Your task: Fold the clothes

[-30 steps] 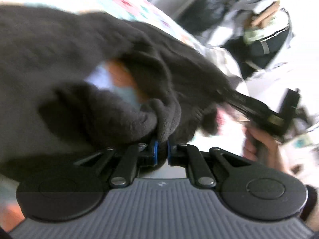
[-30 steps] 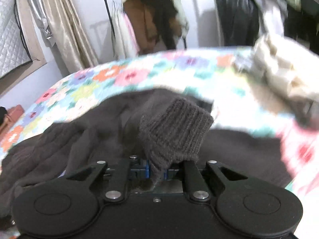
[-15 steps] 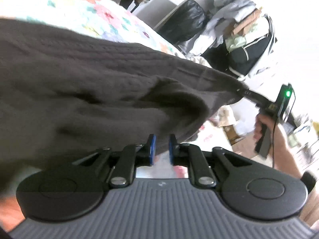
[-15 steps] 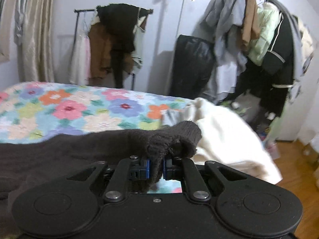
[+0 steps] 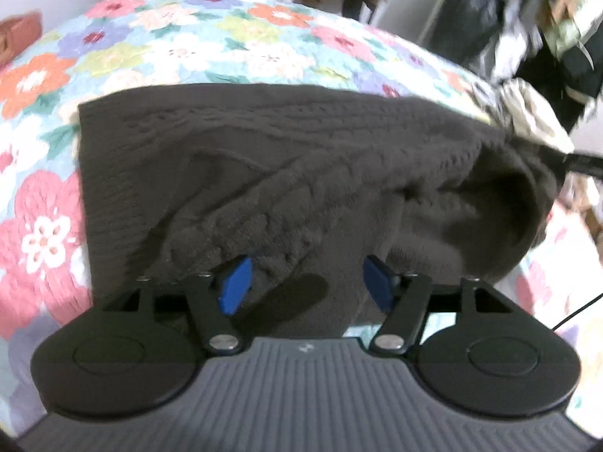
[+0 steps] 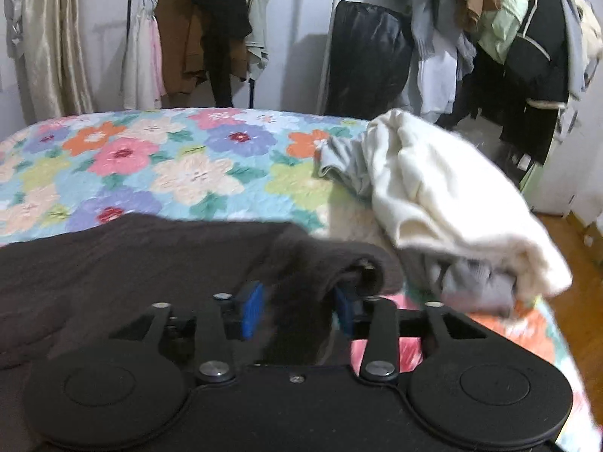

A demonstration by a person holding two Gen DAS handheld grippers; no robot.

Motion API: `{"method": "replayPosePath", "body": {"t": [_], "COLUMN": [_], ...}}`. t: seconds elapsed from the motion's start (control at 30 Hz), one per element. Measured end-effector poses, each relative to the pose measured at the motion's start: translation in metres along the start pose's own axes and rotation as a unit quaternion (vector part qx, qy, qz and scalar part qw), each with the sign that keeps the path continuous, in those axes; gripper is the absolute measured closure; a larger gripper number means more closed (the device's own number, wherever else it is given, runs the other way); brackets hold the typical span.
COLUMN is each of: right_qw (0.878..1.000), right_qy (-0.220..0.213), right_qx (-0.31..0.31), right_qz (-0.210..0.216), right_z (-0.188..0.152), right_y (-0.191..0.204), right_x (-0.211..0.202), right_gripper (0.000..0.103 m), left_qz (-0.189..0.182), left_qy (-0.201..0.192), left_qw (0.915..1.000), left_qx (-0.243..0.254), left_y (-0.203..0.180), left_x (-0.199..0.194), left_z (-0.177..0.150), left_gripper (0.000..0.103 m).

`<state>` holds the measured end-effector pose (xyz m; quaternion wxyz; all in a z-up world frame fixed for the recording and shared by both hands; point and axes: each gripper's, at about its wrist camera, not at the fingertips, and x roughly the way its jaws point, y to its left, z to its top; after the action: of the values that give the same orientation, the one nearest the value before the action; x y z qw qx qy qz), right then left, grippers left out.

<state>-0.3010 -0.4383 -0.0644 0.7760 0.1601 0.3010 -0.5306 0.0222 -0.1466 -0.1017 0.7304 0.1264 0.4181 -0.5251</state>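
A dark brown cable-knit sweater point(image 5: 271, 158) lies spread on the flowered bedspread point(image 5: 158, 45). My left gripper point(image 5: 307, 286) is open, its blue pads apart with the sweater's near edge lying loose between them. In the right wrist view the same sweater point(image 6: 113, 263) lies flat at the left, and my right gripper point(image 6: 297, 307) is open with a fold of the cuff point(image 6: 324, 263) draped between its pads. The right gripper's tip point(image 5: 580, 164) shows at the sweater's far right corner in the left wrist view.
A pile of cream and grey clothes point(image 6: 433, 203) lies on the bed's right side, close to my right gripper. Clothes racks point(image 6: 211, 26) and a black bag point(image 6: 369, 60) stand against the far wall. Wooden floor point(image 6: 580, 263) lies beyond the bed's right edge.
The sweater was held up and stretched between both shut grippers; now it lies on the bed. Both grippers have opened and let go of the fabric.
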Motion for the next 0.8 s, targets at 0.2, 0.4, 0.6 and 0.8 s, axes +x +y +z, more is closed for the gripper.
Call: {"method": "replayPosePath", "body": {"t": [0.2, 0.4, 0.6, 0.8], "right_qw": [0.988, 0.963, 0.963, 0.986], "right_qy": [0.039, 0.11, 0.106, 0.05], "right_qx": [0.091, 0.108, 0.115, 0.02], "right_qz": [0.117, 0.222, 0.218, 0.155], "right_z": [-0.051, -0.109, -0.125, -0.099], "right_y": [-0.006, 0.022, 0.053, 0.065], "right_x": [-0.029, -0.017, 0.003, -0.003], "right_gripper": [0.042, 0.042, 0.038, 0.092], "left_qz": [-0.036, 0.021, 0.087, 0.097], "left_qy": [-0.043, -0.004, -0.019, -0.05], "left_qw": [0.9979, 0.9951, 0.9865, 0.9928], "left_qx": [0.033, 0.097, 0.137, 0.051], "left_y": [-0.019, -0.039, -0.046, -0.013], "left_x": [-0.014, 0.012, 0.034, 0.028], "left_z": [0.001, -0.011, -0.017, -0.004], "left_gripper": [0.007, 0.006, 0.021, 0.06]}}
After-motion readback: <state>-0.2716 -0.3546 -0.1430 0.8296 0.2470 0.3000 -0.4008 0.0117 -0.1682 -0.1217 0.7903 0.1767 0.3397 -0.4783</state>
